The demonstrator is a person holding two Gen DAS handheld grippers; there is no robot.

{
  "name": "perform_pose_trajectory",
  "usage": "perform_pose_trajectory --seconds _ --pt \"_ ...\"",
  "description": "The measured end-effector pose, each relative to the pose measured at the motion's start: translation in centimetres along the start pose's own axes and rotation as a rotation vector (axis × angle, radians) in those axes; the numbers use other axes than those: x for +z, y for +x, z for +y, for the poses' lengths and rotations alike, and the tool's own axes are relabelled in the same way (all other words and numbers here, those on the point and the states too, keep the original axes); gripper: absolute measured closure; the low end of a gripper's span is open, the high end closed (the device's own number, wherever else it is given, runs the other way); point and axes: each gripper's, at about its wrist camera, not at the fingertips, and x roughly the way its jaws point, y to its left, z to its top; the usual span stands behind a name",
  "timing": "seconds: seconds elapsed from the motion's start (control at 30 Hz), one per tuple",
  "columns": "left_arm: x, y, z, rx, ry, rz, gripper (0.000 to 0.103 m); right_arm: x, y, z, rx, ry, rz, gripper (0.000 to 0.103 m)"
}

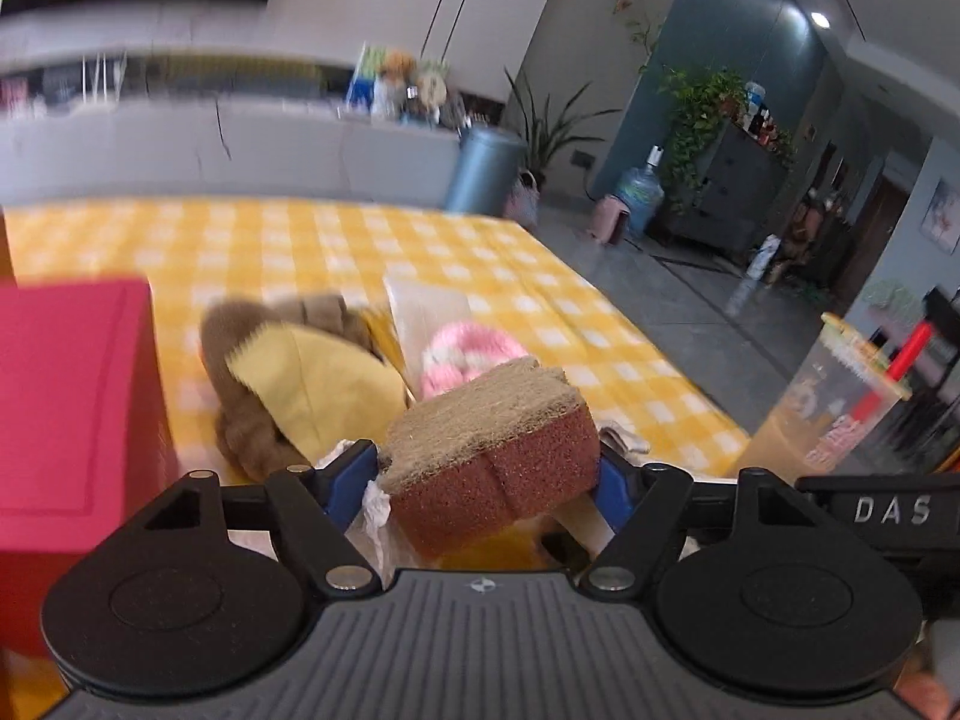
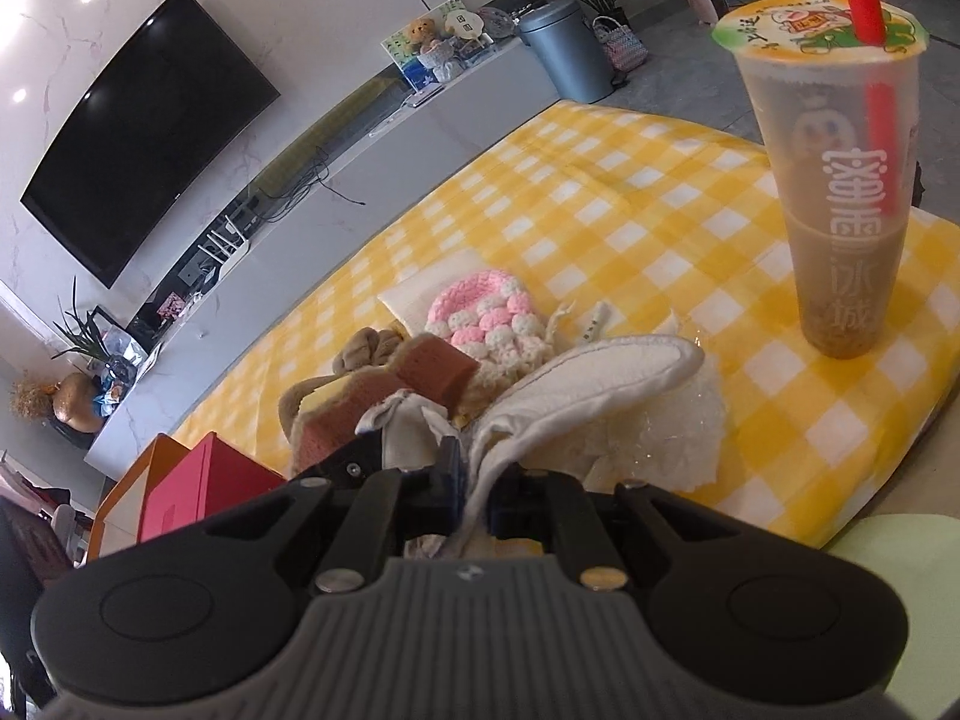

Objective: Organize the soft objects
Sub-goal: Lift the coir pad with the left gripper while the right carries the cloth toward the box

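Observation:
A brown sponge (image 1: 492, 456) with a beige scouring face sits tilted between the blue pads of my left gripper (image 1: 486, 480), which touch its two ends; it is held just above the pile. In the right wrist view the same sponge (image 2: 435, 369) shows behind a white fabric piece (image 2: 594, 378), and my right gripper (image 2: 468, 471) is shut on that fabric's near edge. Beyond lie a brown plush toy (image 1: 240, 348), a yellow cloth (image 1: 324, 384) and a pink-and-white crochet piece (image 2: 486, 318).
A red box (image 1: 66, 396) stands close on the left, inside an orange tray (image 2: 129, 486). A tall drink cup (image 2: 840, 180) with a red straw stands at the right on the yellow checked cloth (image 2: 600, 210). Crinkly clear plastic (image 2: 678, 420) lies under the white fabric.

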Motion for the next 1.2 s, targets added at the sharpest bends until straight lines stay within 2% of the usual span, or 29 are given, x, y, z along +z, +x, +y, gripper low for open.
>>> perform_pose_trajectory --seconds 0.13,0.2,0.37,0.47,0.53,0.6,0.67,0.73,0.83,0.97,1.13,1.17,1.2 --pt "-0.7 0.1 -1.3 0.036 0.177 0.008 0.013 0.0 -0.2 -0.2 0.0 0.01 -0.003 0.094" --pt "-1.7 0.3 -2.2 0.074 0.294 0.011 0.008 0.0 -0.2 -0.4 -0.009 0.014 -0.004 0.094" --pt "-5.3 1.2 -4.6 0.164 0.609 -0.025 0.006 0.0 0.1 -0.8 -0.009 0.035 -0.001 0.094" --pt "-7.8 1.2 -6.3 0.291 0.799 -0.095 0.006 0.1 0.0 -0.8 -0.004 0.034 0.002 0.094" --pt "-8.9 0.2 -6.9 0.321 0.869 -0.155 0.006 0.1 0.0 -0.9 0.001 0.039 0.0 0.094" --pt "-9.3 -1.5 -7.0 0.257 0.88 -0.153 0.006 0.2 -0.1 -1.1 0.008 0.053 -0.001 0.093" --pt "-9.2 -3.3 -6.7 0.191 0.85 -0.143 0.005 0.2 -0.2 -1.4 0.017 0.068 -0.003 0.093" --pt "-9.3 -5.2 -6.3 0.147 0.825 -0.149 0.003 0.3 -0.3 -1.8 0.025 0.084 -0.007 0.093" --pt "-9.5 -6.9 -6.2 0.097 0.847 -0.168 0.001 0.3 -0.4 -2.0 0.033 0.097 -0.012 0.093" --pt "-9.5 -6.1 -6.8 0.117 0.842 -0.134 0.001 0.4 -0.4 -2.0 0.035 0.097 -0.011 0.092" --pt "-7.6 -3.1 -6.7 0.177 0.731 -0.091 0.001 0.3 -0.7 -2.0 0.034 0.1 -0.023 0.092" --pt "-7.4 -2.6 -6.8 0.185 0.729 -0.087 0.006 0.3 -0.8 -2.1 0.033 0.101 -0.027 0.092" --pt "-7.3 -2.2 -6.8 0.189 0.734 -0.078 0.021 0.4 -0.8 -2.1 0.034 0.102 -0.029 0.092"
